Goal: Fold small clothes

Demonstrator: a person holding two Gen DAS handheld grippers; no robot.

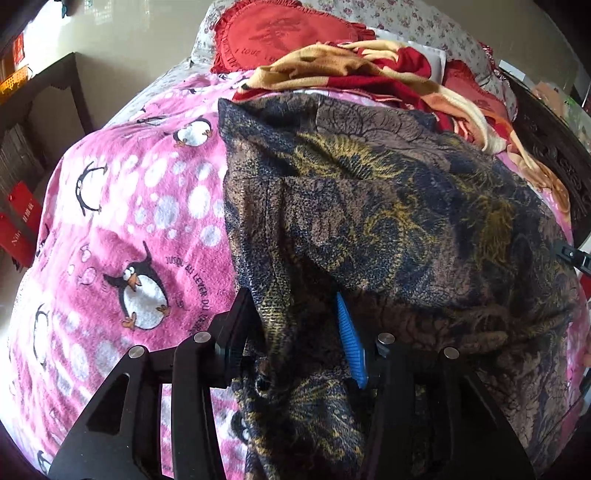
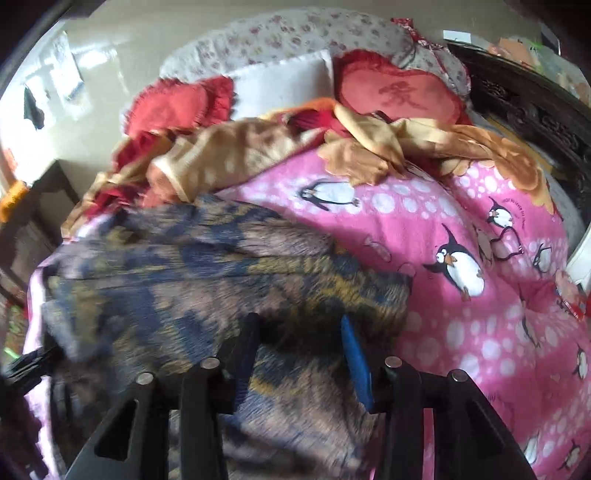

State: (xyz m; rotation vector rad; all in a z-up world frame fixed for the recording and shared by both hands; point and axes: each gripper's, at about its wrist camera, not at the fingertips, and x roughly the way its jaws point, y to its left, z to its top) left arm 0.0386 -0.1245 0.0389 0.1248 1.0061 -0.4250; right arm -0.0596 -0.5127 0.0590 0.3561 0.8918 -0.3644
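Bottom centre of left wrist view: left gripper (image 1: pixel 301 332), jaws part open, a ridge of the dark patterned garment (image 1: pixel 388 206) between them; pads don't look clamped. Right gripper (image 2: pixel 301 345), jaws also part open over the garment's near edge, view blurred, grip can't tell. Garment lies mid-frame on pink penguin blanket (image 1: pixel 122 229). Step, probably: a fold just laid, letting go. Next: regrasp an edge w/ both, fold again. Upper frame: red cushion (image 1: pixel 284 33).

Left gripper (image 1: pixel 299 325): matte black angular frame, paired linkage arms with triangular cut-outs, round silver pivot pins at joints; one finger plain black, other faced with ribbed blue pad (image 1: pixel 351 343)

Right gripper (image 2: pixel 301 341): same black frame, same silver pins, triangular cut-out in the outer arm, blue pad (image 2: pixel 356 365) smeared by blur, ribbing not discernible
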